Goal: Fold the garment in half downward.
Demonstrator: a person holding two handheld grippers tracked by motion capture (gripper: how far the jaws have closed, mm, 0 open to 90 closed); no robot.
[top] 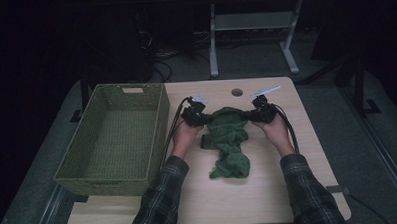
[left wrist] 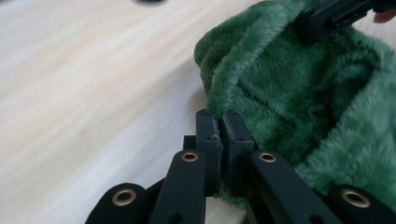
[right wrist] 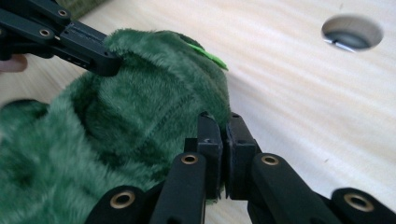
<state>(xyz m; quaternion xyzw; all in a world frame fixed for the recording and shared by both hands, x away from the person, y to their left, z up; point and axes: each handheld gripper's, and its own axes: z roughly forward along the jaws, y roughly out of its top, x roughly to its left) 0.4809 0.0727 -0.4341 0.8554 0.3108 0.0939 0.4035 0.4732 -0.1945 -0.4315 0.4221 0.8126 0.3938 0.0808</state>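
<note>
A fuzzy green garment [top: 228,141] lies crumpled in the middle of the wooden table [top: 274,189]. My left gripper [top: 205,119] is shut on the garment's upper left edge, and its jaws [left wrist: 220,116] pinch a fold of the green pile [left wrist: 289,88]. My right gripper [top: 250,116] is shut on the upper right edge; its jaws [right wrist: 219,119] are pressed together on the cloth [right wrist: 140,112]. A small bright green tag [right wrist: 208,53] shows on the garment's edge. In each gripper view the other gripper is seen biting the far edge of the cloth.
A woven olive-green basket [top: 159,128] stands at the left of the table, with nothing in it. A round cable hole [top: 237,92] sits near the table's far edge. A metal desk frame [top: 254,35] stands on the floor beyond the table.
</note>
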